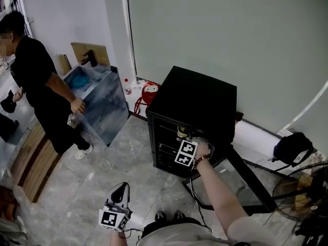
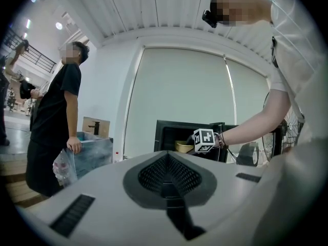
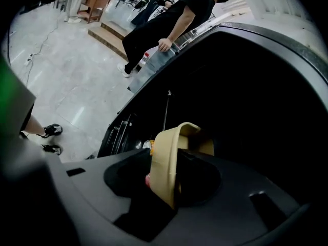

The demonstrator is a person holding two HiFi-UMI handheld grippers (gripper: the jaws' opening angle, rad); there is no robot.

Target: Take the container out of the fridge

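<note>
At head-view centre: one black boxy fridge [image 1: 197, 101], its glass door [image 1: 241, 183] open toward 4 o'clock. One person [image 1: 36, 81] in black at 10 o'clock. One smooth beige container [image 3: 179, 135] on the top shelf, rim pinched by the right gripper [image 3: 165, 181]. Left gripper [image 2: 166, 173], 7 o'clock: jaws pressed together, empty.

Smooth beige plastic container [image 3: 165, 163]; matt black fridge [image 1: 200, 99] (wire shelves [image 1: 165, 155] metallic); glossy stone-look tile floor [image 1: 128, 158].

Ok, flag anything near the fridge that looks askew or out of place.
Nothing spilled or damaged. The beige round container sits edge-on in the right claw, gripped by its rim inside the black fridge; that tilt may be just the camera's angle.
</note>
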